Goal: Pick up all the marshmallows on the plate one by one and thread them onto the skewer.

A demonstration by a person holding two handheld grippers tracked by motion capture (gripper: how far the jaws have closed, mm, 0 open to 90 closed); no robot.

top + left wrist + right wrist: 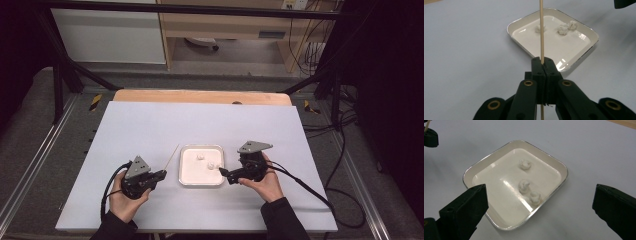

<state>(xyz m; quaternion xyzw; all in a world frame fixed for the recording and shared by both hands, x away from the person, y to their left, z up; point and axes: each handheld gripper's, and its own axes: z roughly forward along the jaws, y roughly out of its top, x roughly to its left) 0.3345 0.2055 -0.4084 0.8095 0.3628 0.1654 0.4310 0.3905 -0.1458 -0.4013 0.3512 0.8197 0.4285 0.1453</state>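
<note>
Left gripper (543,65) fingers clenched low on a thin, stiff, snappable wooden skewer (541,30); right gripper (540,202) fingers released astride soft, light white lumps (524,185), best pinched gently mid-body.

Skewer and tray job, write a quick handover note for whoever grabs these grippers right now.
Left gripper: shut on the wooden skewer, held left of the tray, tip aimed toward it.
Right gripper: open, holding nothing, at the tray's right edge, pointing at the pieces.
White square tray: mid-table, with three small white lumps inside, two close together and one apart.
Done: skewer picked up.
Left: nothing is on the skewer yet; probably pick up a lump with the right gripper and thread it on, then the others.
</note>
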